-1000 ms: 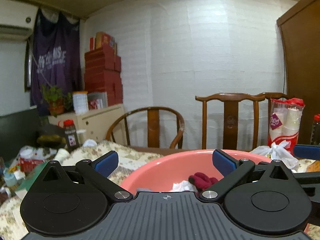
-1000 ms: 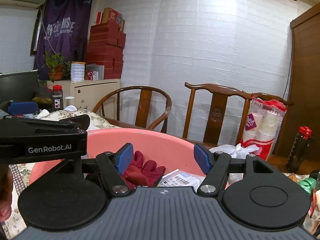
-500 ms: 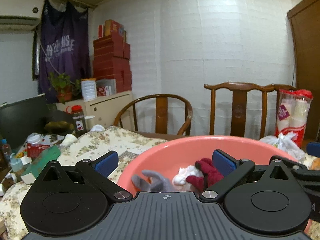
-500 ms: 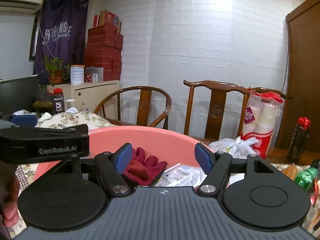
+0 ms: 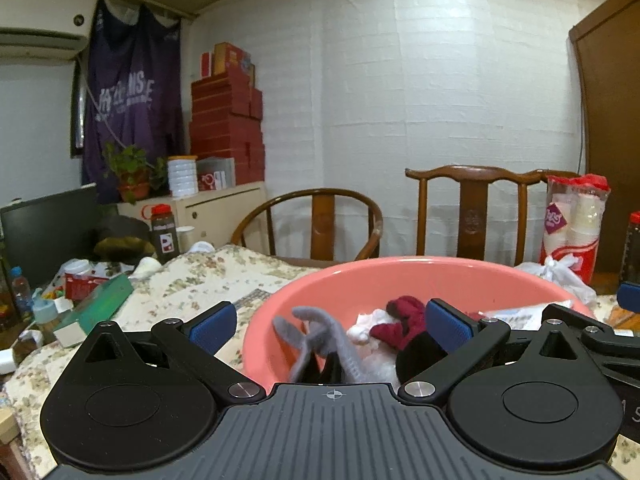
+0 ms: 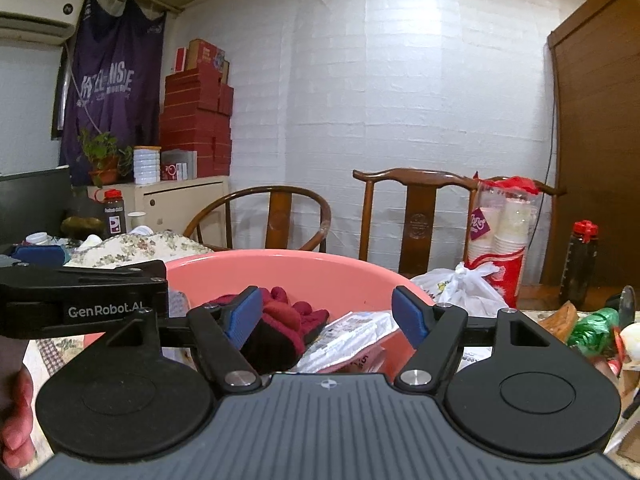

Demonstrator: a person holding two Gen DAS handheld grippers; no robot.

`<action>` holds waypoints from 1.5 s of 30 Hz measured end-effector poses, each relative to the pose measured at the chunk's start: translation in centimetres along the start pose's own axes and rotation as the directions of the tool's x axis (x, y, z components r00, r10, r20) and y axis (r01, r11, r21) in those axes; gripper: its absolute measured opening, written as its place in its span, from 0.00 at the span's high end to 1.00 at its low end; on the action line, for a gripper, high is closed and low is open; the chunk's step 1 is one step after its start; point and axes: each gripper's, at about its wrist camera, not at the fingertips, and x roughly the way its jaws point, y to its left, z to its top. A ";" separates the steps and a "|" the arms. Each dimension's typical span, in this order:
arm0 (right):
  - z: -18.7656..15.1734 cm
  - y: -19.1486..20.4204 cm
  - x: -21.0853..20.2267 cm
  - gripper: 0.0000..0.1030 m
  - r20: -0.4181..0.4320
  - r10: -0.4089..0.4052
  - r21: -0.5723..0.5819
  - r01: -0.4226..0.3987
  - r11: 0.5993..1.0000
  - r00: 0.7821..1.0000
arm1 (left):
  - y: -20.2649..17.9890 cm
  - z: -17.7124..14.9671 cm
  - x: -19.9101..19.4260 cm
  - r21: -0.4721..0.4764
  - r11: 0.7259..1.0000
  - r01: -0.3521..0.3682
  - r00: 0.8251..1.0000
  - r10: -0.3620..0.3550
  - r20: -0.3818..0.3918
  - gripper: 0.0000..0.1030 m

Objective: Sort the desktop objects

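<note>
A pink basin stands on the quilted table just ahead of both grippers. In it lie a grey glove, a dark red glove, a white wad and a printed plastic packet. My left gripper is open above the basin's near rim, the grey glove low between its blue pads and untouched. My right gripper hangs over the basin with its jaws opening. The red glove lies by its left pad and nothing is gripped.
A sleeve of paper cups, a white plastic bag and a dark bottle stand right of the basin. Two wooden chairs are behind it. A green box and small clutter lie left. A hand holds the left gripper.
Both grippers have come closer to the basin and lower. More of its inside shows, and the grey glove has come into the left view. The right jaws stand slightly wider.
</note>
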 end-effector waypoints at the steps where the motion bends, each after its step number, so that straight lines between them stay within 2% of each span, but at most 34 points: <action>1: -0.1 0.1 -0.3 0.26 0.001 0.001 -0.003 -0.001 1.000 1.000 | 0.0 -0.2 -0.3 0.001 1.000 -0.003 1.000 0.003 0.002 0.00; 10: 0.3 0.3 -2.7 0.26 -0.002 -0.011 -0.010 0.011 1.000 1.000 | 0.4 -0.4 -2.6 -0.003 1.000 0.000 1.000 0.000 -0.030 0.00; 14: 1.0 0.1 -4.0 0.20 -0.011 -0.001 0.018 0.001 1.000 1.000 | 0.1 0.3 -3.9 0.006 1.000 -0.010 0.999 0.010 -0.045 0.00; 17: 1.2 0.1 -4.5 0.20 -0.008 -0.003 0.024 0.004 1.000 1.000 | -0.1 0.7 -4.6 0.011 0.999 -0.035 0.999 0.035 -0.038 0.00; 24: 1.3 -0.5 -5.4 0.20 -0.003 -0.007 0.025 0.007 1.000 1.000 | -0.5 1.2 -5.3 -0.004 1.000 -0.026 0.998 0.026 -0.051 0.00; 32: 1.6 -2.2 -5.3 0.20 -0.016 -0.018 0.033 0.019 0.999 1.000 | -2.8 2.1 -5.2 0.039 0.997 -0.065 0.997 0.066 -0.037 0.00; 38: 2.1 -3.8 -4.5 0.20 -0.011 -0.019 0.041 0.019 0.999 1.000 | -4.6 2.8 -4.2 0.031 0.996 -0.087 0.996 0.088 -0.029 0.00; 45: 1.3 -6.6 -3.4 0.20 -0.041 0.005 0.020 -0.004 1.000 0.999 | -7.6 1.7 -3.2 0.013 0.995 -0.101 0.992 0.101 -0.076 0.00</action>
